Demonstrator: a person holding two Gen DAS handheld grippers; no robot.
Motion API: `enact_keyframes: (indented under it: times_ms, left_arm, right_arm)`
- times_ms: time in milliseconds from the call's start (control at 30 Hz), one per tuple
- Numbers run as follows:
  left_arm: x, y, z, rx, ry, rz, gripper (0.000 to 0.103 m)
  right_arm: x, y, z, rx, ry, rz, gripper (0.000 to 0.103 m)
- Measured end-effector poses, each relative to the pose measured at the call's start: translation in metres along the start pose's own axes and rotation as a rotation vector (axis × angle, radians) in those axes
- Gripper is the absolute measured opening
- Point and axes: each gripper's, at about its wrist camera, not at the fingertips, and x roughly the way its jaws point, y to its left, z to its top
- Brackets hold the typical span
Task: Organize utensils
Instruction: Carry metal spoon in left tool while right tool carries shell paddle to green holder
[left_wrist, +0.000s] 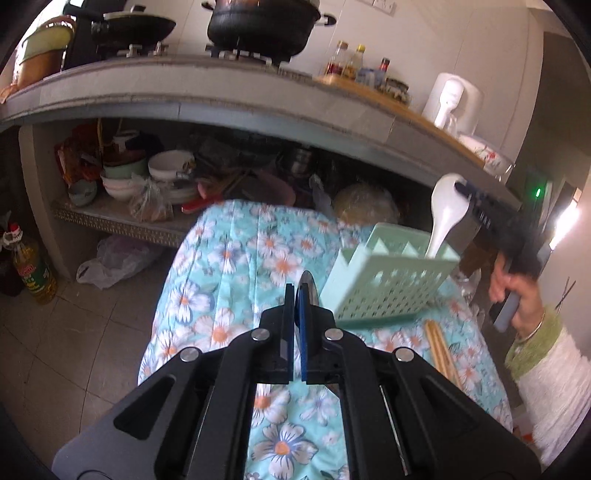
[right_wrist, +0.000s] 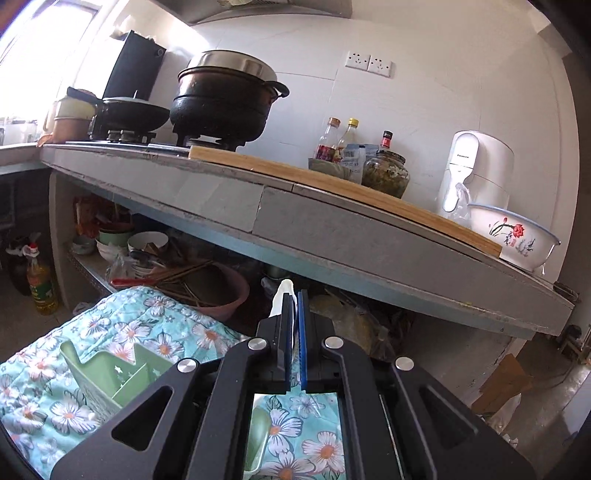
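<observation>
The white plastic rice spoon (left_wrist: 445, 214) hangs over the pale green perforated plastic utensil caddy (left_wrist: 388, 280), and that is the relation the coming move appears to turn on: seen from the left wrist, the spoon's long axis runs steeply, its broad rounded end up by the right tool (left_wrist: 466, 189) and its narrower end pointing down towards the right-hand compartment of the caddy, at or just behind the rim; whether it has entered cannot be told. The right tool, held by a hand (left_wrist: 517, 291) in a green-cuffed white sleeve, is pressed together on the spoon's upper part; its own camera shows white plastic (right_wrist: 282, 297) pinched between the pads of that tool (right_wrist: 292, 325). The right hand is thus the nearer one, directly above the caddy, which lies below and to the left in its view (right_wrist: 110, 376). The left tool (left_wrist: 295, 317) is pinched on a thin, shiny metal piece (left_wrist: 308, 286), seen edge-on, so what sort of utensil it is cannot be told; the caddy lies just ahead and to its right. The caddy stands tilted in the view on a tabletop covered by a turquoise quilted cloth with white daisies (left_wrist: 236, 258); it has a zigzag rim, dividers inside and rows of small square holes. A pair of pale wooden chopsticks (left_wrist: 441, 350) lies on the cloth beside it, not yet sorted.
</observation>
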Motion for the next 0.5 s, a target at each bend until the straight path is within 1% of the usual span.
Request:
enact_keyframes:
  times_ms: [133, 267, 400, 500]
  left_arm:
    - [-0.026, -0.016, 0.044, 0.003, -0.154, -0.011, 0.001]
    - [-0.034, -0.037, 0.083, 0.023, -0.281, 0.000, 0.001]
    - [-0.016, -0.059, 0.110, 0.040, -0.334, 0.013, 0.001]
    - [0.008, -0.070, 0.117, 0.055, -0.342, 0.027, 0.001]
  right_arm:
    - [-0.002, 0.004, -0.015, 0.001, 0.036, 0.046, 0.003]
    - [-0.007, 0.009, -0.027, -0.008, 0.073, 0.099, 0.003]
    - [-0.012, 0.015, -0.035, -0.028, 0.102, 0.138, 0.003]
    - [-0.014, 0.016, -0.040, -0.022, 0.119, 0.155, 0.003]
